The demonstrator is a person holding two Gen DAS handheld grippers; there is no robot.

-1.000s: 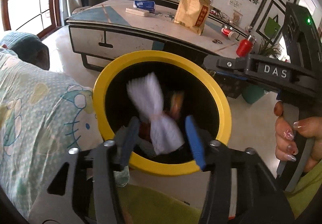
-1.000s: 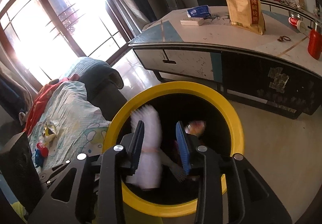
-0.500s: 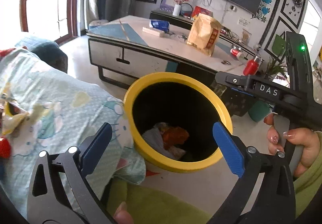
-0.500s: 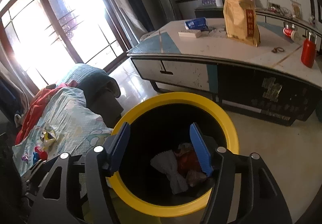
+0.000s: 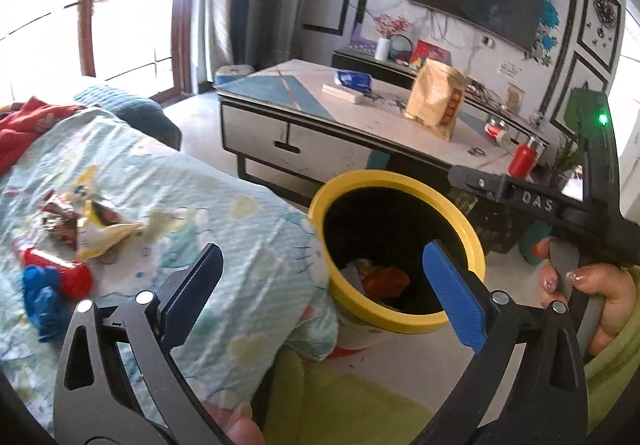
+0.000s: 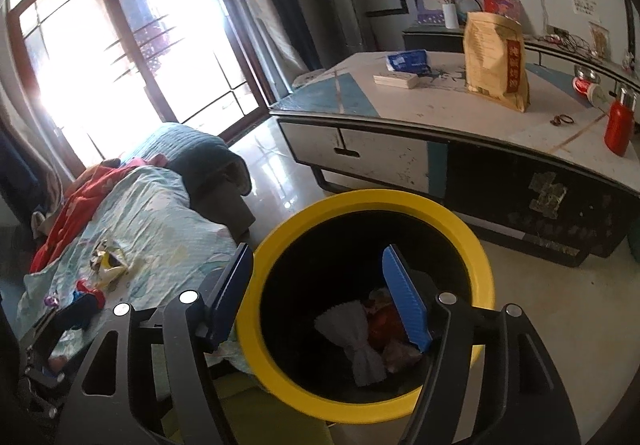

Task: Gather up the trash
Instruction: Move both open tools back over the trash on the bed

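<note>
yellow rim, black inside: the trash bin (image 6: 484, 265) stands on the floor between the bed and the low counter (image 6: 440, 117), just beside the bed's edge. white crumpled tissue (image 6: 352, 329) lies at the bottom of the bin, with an orange-red wrapper (image 5: 386, 281) next to it.

left tool (image 5: 320, 285): blue pads wide apart, nothing between them; its jaws have just been opening. it hangs over the bed's edge and the near rim of the bin.

right tool (image 6: 320, 297): pads apart, nothing clamped; its jaws have just been opening. it hangs over the bin mouth, one pad outside the rim toward the bed, the other over the opening. in the left wrist view the right hand (image 5: 596, 293) grips that tool's handle, a green light showing on its body.

bed (image 5: 192, 213): pale blue-green printed sheet. still on it, well back from the bin: a torn yellow-and-white wrapper (image 5: 96, 229), a red piece (image 5: 60, 271) and a blue piece (image 5: 42, 301) close together. red cloth (image 6: 80, 209) bunched at the far end of the bed.

counter: tan paper bag (image 6: 496, 61) upright near the middle, blue packet (image 6: 408, 61) and a flat white box (image 6: 396, 80) toward the far left corner, red bottle (image 6: 618, 125) at the right edge.
</note>
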